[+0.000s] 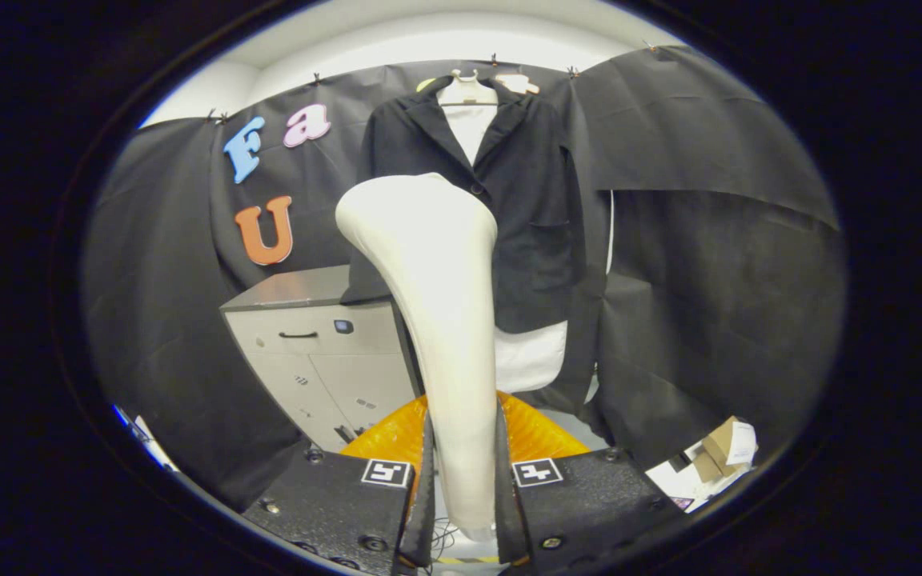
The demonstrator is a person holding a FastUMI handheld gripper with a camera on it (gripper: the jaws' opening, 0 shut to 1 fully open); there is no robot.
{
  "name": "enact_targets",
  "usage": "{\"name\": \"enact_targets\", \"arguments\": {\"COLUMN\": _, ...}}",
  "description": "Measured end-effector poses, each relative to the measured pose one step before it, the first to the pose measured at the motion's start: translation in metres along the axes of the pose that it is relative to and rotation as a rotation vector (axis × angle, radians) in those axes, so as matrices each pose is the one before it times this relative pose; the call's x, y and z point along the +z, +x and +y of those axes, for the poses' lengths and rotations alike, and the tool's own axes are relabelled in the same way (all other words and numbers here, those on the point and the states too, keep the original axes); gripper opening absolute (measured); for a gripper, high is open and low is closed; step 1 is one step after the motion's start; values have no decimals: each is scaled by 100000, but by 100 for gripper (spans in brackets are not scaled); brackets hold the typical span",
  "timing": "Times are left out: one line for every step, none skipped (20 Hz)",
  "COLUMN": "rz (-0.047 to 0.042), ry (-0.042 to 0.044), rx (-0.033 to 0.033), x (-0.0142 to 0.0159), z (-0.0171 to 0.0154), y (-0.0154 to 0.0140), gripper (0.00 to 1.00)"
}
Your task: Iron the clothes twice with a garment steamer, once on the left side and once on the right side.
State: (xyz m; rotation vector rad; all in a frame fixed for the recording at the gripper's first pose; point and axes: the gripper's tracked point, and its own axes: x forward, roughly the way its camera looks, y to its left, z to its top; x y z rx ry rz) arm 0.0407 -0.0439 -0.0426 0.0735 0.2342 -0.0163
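Both fingers of the claw (pixel 465 472) press on the handle of the garment steamer (pixel 437 320), one on each side, so the claw is only open as wide as that handle. The steamer is smooth and cream white. It is long and thin down by the fingers and gets wide and round at the top, like a spoon. Its long side runs up and away from the claw, leaning a little to the left, and its wide head points toward the clothes ahead.

Beyond the steamer hangs a black jacket (pixel 525 200) with a white shirt (pixel 529 356) under it. The jacket looks soft and a bit fuzzy. Both hang on a white hanger (pixel 467 92) against the black cloth wall (pixel 717 264), which has folds in it. The steamer head stands in front of the left part of the jacket and hides it. I cannot tell if the head touches the jacket.

Left of the steamer and farther back stands a grey cabinet (pixel 317 352) with a flat top, a drawer and a dark handle. Just past the fingers, behind the handle, sits something orange and ridged (pixel 537 432). Off to the right, low down, lie small cardboard boxes (pixel 721 452) and some papers.
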Motion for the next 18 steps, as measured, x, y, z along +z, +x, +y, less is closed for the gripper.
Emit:
{"name": "enact_targets", "arguments": {"rz": 196, "ry": -1023, "rx": 571, "x": -262, "z": 117, "y": -605, "gripper": 33}}
{"name": "enact_targets", "arguments": {"rz": -498, "ry": -337, "rx": 319, "x": -146, "z": 110, "y": -428, "gripper": 33}}
{"name": "enact_targets", "arguments": {"rz": 50, "ry": -926, "rx": 377, "x": -21, "z": 78, "y": -403, "gripper": 33}}
{"name": "enact_targets", "arguments": {"rz": -14, "ry": -163, "rx": 508, "x": -116, "z": 264, "y": -481, "gripper": 33}}
{"name": "enact_targets", "arguments": {"rz": -143, "ry": -297, "rx": 402, "x": 116, "z": 145, "y": -499, "gripper": 33}}
{"name": "enact_targets", "arguments": {"rz": -124, "ry": -954, "rx": 187, "x": 198, "z": 21, "y": -141, "gripper": 33}}
{"name": "enact_targets", "arguments": {"rz": -172, "ry": -238, "rx": 587, "x": 76, "z": 135, "y": -248, "gripper": 33}}
{"name": "enact_targets", "arguments": {"rz": 333, "ry": 92, "rx": 719, "x": 70, "z": 117, "y": -180, "gripper": 33}}
{"name": "enact_targets", "arguments": {"rz": 78, "ry": -5, "rx": 215, "x": -58, "z": 291, "y": -148, "gripper": 33}}
{"name": "enact_targets", "arguments": {"rz": -90, "ry": -308, "rx": 222, "x": 109, "z": 75, "y": -106, "gripper": 33}}
{"name": "enact_targets", "arguments": {"rz": 51, "ry": 11, "rx": 480, "x": 154, "z": 107, "y": -142, "gripper": 33}}
{"name": "enact_targets", "arguments": {"rz": -124, "ry": -441, "rx": 378, "x": 201, "z": 93, "y": -33, "gripper": 33}}
{"name": "enact_targets", "arguments": {"rz": -478, "ry": -427, "rx": 80, "x": 144, "z": 48, "y": -26, "gripper": 33}}
{"name": "enact_targets", "arguments": {"rz": -271, "ry": -415, "rx": 280, "x": 204, "z": 134, "y": -36, "gripper": 33}}
{"name": "enact_targets", "arguments": {"rz": -164, "ry": -1, "rx": 379, "x": 23, "z": 88, "y": -29, "gripper": 33}}
{"name": "enact_targets", "arguments": {"rz": -44, "ry": -169, "rx": 202, "x": 52, "z": 154, "y": -45, "gripper": 33}}
{"name": "enact_targets", "arguments": {"rz": 48, "ry": 82, "rx": 242, "x": -69, "z": 62, "y": -15, "gripper": 33}}
{"name": "enact_targets", "arguments": {"rz": 230, "ry": 66, "rx": 182, "x": -55, "z": 58, "y": -8, "gripper": 33}}
